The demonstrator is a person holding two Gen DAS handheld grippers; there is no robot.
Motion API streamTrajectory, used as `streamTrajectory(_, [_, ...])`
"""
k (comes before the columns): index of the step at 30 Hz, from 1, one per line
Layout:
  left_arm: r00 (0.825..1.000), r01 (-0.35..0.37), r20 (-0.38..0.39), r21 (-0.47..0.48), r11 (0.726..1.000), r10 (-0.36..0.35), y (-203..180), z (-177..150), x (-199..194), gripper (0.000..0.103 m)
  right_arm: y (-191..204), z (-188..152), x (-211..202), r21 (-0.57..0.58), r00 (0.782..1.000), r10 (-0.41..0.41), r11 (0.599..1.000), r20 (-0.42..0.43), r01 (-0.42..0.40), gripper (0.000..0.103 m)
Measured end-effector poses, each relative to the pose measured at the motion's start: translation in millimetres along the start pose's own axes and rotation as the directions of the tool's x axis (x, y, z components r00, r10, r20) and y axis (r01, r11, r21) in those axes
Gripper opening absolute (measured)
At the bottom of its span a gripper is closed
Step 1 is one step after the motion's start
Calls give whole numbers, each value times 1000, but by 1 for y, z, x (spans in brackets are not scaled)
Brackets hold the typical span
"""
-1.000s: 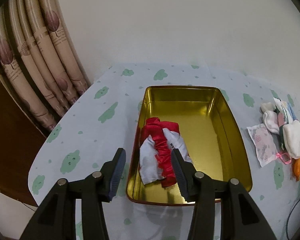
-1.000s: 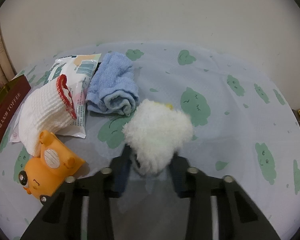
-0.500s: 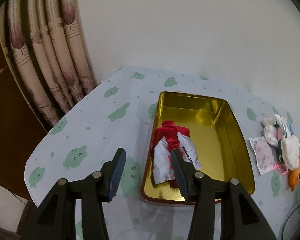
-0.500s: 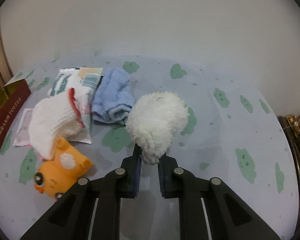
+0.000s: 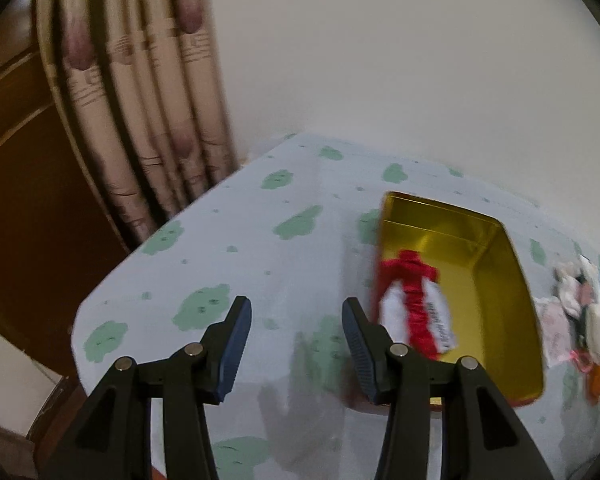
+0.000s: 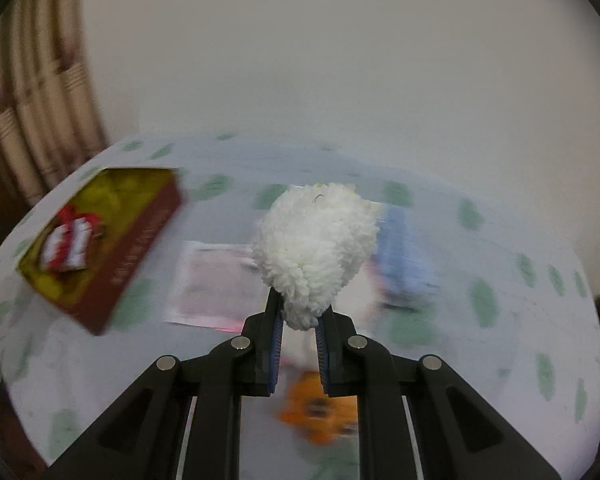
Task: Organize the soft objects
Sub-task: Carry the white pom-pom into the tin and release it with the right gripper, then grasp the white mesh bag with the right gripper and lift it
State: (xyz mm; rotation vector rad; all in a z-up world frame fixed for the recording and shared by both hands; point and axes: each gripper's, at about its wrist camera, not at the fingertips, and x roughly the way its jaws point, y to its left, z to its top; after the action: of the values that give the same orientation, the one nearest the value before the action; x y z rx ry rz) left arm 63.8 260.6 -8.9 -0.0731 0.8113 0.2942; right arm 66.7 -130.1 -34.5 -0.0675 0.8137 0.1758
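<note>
Surface (image 5: 300, 264), cloud-print cloth, carried everything; wall behind, curtain (image 5: 140, 120) at 10 o'clock in the left wrist view.

Gold tin (image 5: 496, 280) sat at 3 o'clock of the left hand-held gripper (image 5: 296, 344), open side up, evidently the collection bin. In the right wrist view the same tin (image 6: 140, 248) lay at 9 o'clock, dark red outer wall facing the camera.

Red-and-white cloth (image 5: 416, 308) was already inside the tin, bunched along its left wall, so I'd count 1 item sorted.

Fluffy white plush (image 6: 316, 248) was the task's thing in hand: pinched by its lower tip in the right hand-held gripper (image 6: 300, 332), jaws narrow and clamped on it, body sticking up clear of the surface. Gripping the thin end probably left the bulk free to drop into the tin.

Left hand-held gripper stood about half spread with nothing between the fingers, off to the tin's 9 o'clock side, likely parked out of the way of the incoming drop.

Unsorted pile stayed on the surface under and beyond the plush: blue towel (image 6: 400, 256) at 3 o'clock of it, flat printed packet (image 6: 216, 280) at 8 o'clock, orange toy (image 6: 320, 408) at 6 o'clock, below the fingers. All blurred; details unreadable.
</note>
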Motion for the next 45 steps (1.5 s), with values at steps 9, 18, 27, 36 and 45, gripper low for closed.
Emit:
streamTrajectory(9, [997,-76,-39,-93,993,73,35,-3,21,48,106,35,32,-125,981,187,973,-55,-193,14])
streamTrajectory(18, [995,-94,-58,-196,976,84,58,-7,26,48,178,57,86,-199,967,217,950,-131,-241,14])
streamTrajectory(27, [994,-88,-78,-207,974,74,61,-6,31,48,207,54,122,-212,960,193,948,-203,-236,16])
streamTrajectory(36, [995,-82,-76,-215,973,67,59,-7,29,48,211,53,117,-224,973,158,955,-167,-194,45])
streamTrajectory(45, [995,-86,-70,-209,974,73,57,-7,28,48,176,43,60,-174,983,165,969,-81,-177,49])
